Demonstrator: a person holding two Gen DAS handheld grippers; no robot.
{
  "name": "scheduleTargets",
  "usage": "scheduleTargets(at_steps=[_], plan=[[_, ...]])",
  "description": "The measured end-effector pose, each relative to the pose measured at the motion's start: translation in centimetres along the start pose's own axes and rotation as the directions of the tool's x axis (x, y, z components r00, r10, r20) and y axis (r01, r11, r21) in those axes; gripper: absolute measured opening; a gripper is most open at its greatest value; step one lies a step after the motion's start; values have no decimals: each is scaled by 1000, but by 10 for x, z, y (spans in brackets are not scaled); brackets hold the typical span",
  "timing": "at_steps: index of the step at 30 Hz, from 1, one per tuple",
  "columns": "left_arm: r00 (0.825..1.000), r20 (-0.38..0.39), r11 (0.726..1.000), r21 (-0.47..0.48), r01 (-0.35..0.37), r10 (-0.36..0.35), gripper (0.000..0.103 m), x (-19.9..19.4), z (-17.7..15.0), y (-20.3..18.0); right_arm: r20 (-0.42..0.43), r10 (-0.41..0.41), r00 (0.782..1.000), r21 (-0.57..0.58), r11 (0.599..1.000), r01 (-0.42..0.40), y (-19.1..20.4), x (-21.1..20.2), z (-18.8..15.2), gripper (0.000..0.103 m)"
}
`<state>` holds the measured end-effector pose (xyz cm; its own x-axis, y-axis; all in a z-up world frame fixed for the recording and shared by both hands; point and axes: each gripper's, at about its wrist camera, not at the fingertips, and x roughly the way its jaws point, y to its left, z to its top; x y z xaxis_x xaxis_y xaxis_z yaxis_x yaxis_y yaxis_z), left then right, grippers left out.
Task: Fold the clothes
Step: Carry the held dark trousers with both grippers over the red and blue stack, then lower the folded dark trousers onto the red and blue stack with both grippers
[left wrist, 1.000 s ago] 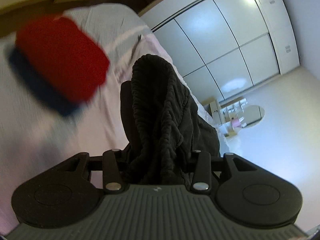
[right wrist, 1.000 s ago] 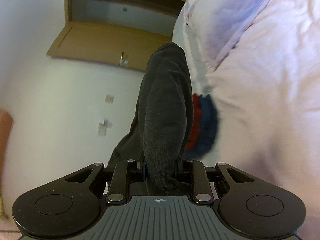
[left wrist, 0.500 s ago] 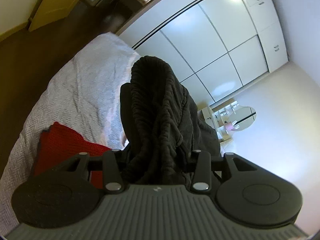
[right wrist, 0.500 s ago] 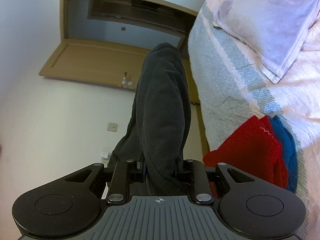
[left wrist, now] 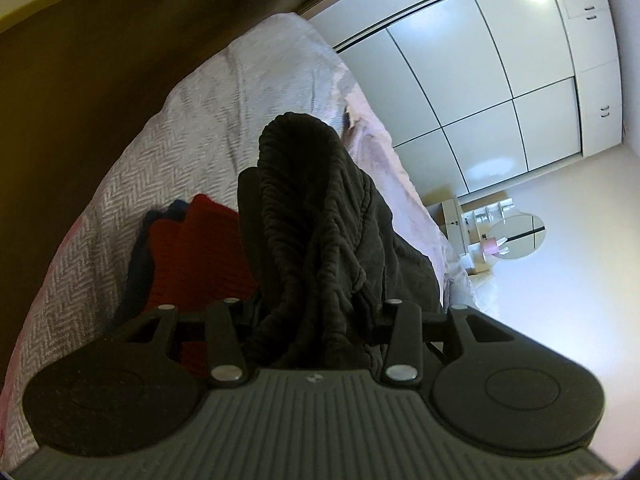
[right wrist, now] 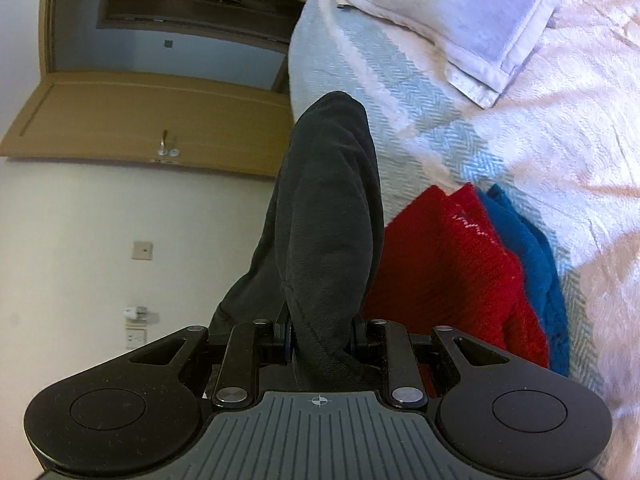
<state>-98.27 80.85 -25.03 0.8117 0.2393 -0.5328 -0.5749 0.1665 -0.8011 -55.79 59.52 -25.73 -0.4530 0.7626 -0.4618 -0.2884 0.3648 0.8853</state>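
The dark clothing (left wrist: 320, 232) hangs in the air over the bed (right wrist: 560, 128), pinched tight by my left gripper (left wrist: 312, 320) and my right gripper (right wrist: 322, 336). Red and blue folded clothes (right wrist: 452, 272) lie below. I think I must lay it flat next, then fold.

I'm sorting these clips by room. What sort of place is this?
Most likely a bedroom. A made bed with a pillow holds folded red and blue clothes, and a tall white sliding-door wardrobe lines one wall.
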Motion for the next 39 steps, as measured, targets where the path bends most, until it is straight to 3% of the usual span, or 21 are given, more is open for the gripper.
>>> scheduleTargets(at_steps=[4, 9, 12, 17, 19, 23, 28, 31, 34, 36, 39], plan=[[999, -32, 1000, 19, -11, 11, 40, 18, 4, 21, 13, -30, 999, 11, 1000, 30, -15, 9, -2, 23], [995, -46, 996, 46, -82, 85, 51, 33, 2, 44, 51, -142, 989, -37, 989, 144, -29, 25, -5, 42], [992, -28, 992, 51, -118, 119, 57, 24, 0, 43, 48, -161, 986, -81, 983, 165, -22, 28, -7, 44], [974, 15, 966, 125, -227, 227, 55, 0, -4, 28, 82, -202, 976, -213, 953, 215, -5, 18, -17, 47], [960, 44, 950, 138, -279, 275, 50, -13, -6, 18, 120, -223, 967, -281, 927, 249, 5, 12, -27, 47], [909, 182, 886, 220, -409, 374, 35, -39, -18, -16, 202, -255, 946, -410, 855, 318, 24, 0, -49, 48], [898, 265, 808, 400, -433, 351, 28, -43, -54, -68, 285, -274, 919, -564, 727, 392, 48, -9, -81, 48], [893, 234, 700, 556, -447, 385, 28, -15, -84, -82, 278, -278, 920, -684, 615, 392, 59, 3, -109, 48], [856, 225, 618, 610, -497, 466, 25, 9, -112, -68, 280, -315, 907, -763, 501, 409, 58, 19, -136, 48], [844, 233, 614, 597, -516, 482, 25, 12, -125, -53, 271, -342, 900, -799, 442, 408, 44, 28, -152, 47], [827, 244, 609, 578, -544, 507, 25, 17, -146, -30, 244, -358, 901, -838, 390, 382, 22, 34, -175, 47]])
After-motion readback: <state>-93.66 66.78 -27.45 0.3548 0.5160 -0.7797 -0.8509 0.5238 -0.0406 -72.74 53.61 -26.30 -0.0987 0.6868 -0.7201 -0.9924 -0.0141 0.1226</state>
